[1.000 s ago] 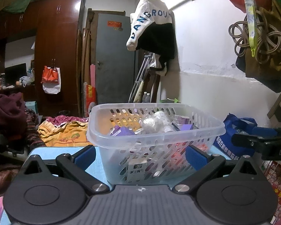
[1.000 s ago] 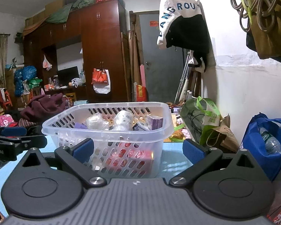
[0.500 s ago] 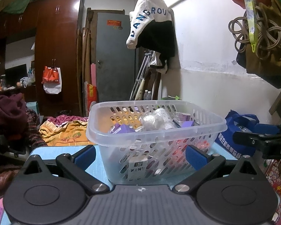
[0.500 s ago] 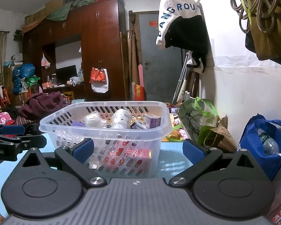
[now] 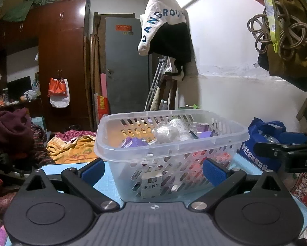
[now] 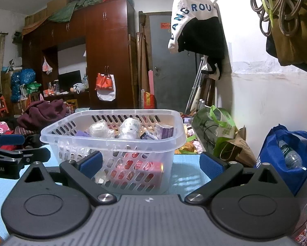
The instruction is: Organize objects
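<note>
Both grippers wide open, basket loaded on the table.

My left gripper and right gripper hold nothing; beyond them the basket sits on the blue table. It has barely shifted in a second, so I judge the sorting is nearly done. Behind stands the wardrobe.

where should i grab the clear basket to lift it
Grip the basket by its flat rolled rim, one gripper on each short end, coming in level from the sides. The rim juts out past the slotted walls, and the left gripper and right gripper are open, empty.
</note>
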Demonstrator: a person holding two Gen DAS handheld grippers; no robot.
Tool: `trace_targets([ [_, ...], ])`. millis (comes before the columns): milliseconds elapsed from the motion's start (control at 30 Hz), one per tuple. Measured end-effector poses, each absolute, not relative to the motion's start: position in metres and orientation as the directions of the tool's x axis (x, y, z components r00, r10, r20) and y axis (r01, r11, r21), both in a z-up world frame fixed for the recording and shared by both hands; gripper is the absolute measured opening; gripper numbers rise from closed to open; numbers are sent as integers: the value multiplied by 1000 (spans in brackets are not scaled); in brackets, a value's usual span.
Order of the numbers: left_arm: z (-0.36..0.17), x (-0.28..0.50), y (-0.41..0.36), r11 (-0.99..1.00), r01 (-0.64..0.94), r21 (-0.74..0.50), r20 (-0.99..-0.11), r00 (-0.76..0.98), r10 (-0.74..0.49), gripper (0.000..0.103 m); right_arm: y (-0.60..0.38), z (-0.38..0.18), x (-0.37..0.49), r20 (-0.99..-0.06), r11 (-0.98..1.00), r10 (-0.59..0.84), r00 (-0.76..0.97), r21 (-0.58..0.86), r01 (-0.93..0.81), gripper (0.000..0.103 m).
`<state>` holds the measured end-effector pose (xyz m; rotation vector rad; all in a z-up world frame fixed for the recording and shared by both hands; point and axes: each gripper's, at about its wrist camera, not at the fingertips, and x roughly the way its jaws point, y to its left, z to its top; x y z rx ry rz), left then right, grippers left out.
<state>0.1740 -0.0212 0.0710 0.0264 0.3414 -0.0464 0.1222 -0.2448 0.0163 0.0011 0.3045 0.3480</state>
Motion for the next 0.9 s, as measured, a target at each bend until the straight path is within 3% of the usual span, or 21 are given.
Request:
trace_targets([
  [900, 72, 177, -27, 999, 45, 10, -349, 936, -39, 102, -244, 15, 122, -298, 942, 331, 896, 45, -333, 103],
])
